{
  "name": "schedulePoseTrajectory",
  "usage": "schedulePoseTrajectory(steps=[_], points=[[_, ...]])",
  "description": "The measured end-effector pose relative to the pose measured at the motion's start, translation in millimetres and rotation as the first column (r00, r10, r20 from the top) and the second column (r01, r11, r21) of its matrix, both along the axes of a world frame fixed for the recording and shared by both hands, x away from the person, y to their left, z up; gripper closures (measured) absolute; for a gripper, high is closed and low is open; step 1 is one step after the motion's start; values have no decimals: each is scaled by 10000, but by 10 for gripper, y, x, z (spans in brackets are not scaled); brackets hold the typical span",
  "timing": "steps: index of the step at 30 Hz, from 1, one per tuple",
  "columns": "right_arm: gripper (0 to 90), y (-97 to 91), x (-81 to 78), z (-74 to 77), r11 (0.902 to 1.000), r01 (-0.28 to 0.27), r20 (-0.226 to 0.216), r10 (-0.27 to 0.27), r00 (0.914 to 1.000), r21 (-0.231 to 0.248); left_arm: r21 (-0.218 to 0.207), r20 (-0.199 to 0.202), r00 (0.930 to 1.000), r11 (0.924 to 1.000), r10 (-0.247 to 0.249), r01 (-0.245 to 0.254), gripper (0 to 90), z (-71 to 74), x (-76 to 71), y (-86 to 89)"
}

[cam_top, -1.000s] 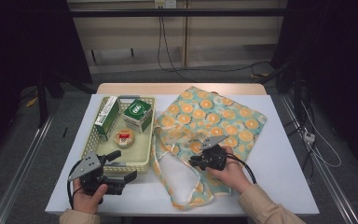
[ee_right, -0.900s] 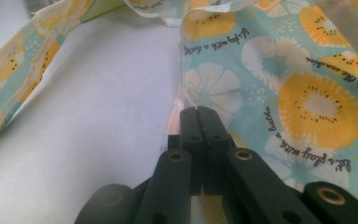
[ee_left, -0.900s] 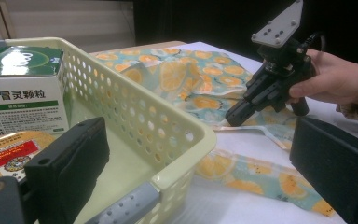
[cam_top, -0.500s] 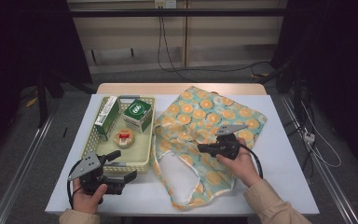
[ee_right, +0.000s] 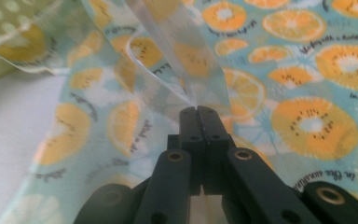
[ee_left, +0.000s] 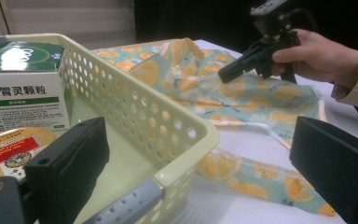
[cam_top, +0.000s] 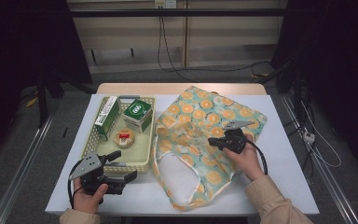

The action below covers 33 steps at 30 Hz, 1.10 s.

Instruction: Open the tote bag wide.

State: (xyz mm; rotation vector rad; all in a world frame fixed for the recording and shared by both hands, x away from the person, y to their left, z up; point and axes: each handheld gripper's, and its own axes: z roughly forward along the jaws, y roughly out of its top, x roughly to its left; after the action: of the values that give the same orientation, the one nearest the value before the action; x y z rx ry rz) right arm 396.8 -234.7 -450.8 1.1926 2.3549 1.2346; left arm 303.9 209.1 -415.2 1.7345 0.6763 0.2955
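Observation:
A teal tote bag [cam_top: 205, 116] printed with orange slices lies flat on the white table [cam_top: 284, 177], its mouth toward the near edge. My right gripper [cam_top: 210, 141] is over the bag's middle, jaws shut on a raised fold of it. In the right gripper view, the tips [ee_right: 198, 112] pinch a clear, filmy layer [ee_right: 186, 51] lifted off the printed cloth [ee_right: 307, 70]. My left gripper [cam_top: 127, 164] rests open at the near side of the cream basket [cam_top: 142, 161]. In the left gripper view its jaws [ee_left: 200, 163] straddle the basket's corner [ee_left: 135, 107] and hold nothing.
Inside the basket are a green-and-white carton [cam_top: 106, 117], a green medicine box [cam_top: 137, 115] and a round tin [cam_top: 124, 138]. The left gripper view shows the box [ee_left: 23, 88], the tin [ee_left: 9, 149] and my right gripper [ee_left: 226, 74] over the bag [ee_left: 261, 93].
My right gripper has moved right and away from me with the pinched fold, pulling the bag's upper layer along. The left gripper has stayed put.

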Motion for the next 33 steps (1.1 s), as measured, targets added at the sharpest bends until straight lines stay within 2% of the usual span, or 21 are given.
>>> schedulePoseTrajectory(steps=[4,5,9,12,13,17,21,26,29,33], points=[[896,7,42,-113,9990,104,-147,-111,9998,-439,32,3,10000,10000,-34,34,43,0,-1,-1],[892,12,48,-129,9982,37,-84,-42,10000,-603,18,-3,10000,10000,-28,28,43,-1,0,0],[870,32,41,-134,9971,-34,51,38,10000,-760,-4,-6,10000,10000,-15,15,43,-4,0,4],[865,10,37,-123,9945,227,293,-198,9994,-1026,34,12,10000,10000,-52,52,43,-2,-2,1],[889,-11,34,-108,9935,383,543,-326,9980,-1075,38,19,10000,10000,-60,60,43,0,-3,-1],[891,-118,34,-75,9941,855,558,-819,9951,-668,42,17,10000,10000,-46,46,43,-1,0,-1],[840,-114,13,-95,9969,588,241,-576,9980,-521,24,31,10000,10000,-66,66,43,4,-5,-10],[768,15,-50,-21,9996,32,350,-21,9994,-292,32,29,10000,10000,-69,69,43,1,-2,-9],[716,91,-88,20,9989,-313,417,328,9986,-356,26,30,10000,10000,-83,83,43,3,-6,-13],[651,156,-124,82,9981,-522,550,539,9970,-313,17,22,10000,10000,-80,80,43,3,-5,-12]])
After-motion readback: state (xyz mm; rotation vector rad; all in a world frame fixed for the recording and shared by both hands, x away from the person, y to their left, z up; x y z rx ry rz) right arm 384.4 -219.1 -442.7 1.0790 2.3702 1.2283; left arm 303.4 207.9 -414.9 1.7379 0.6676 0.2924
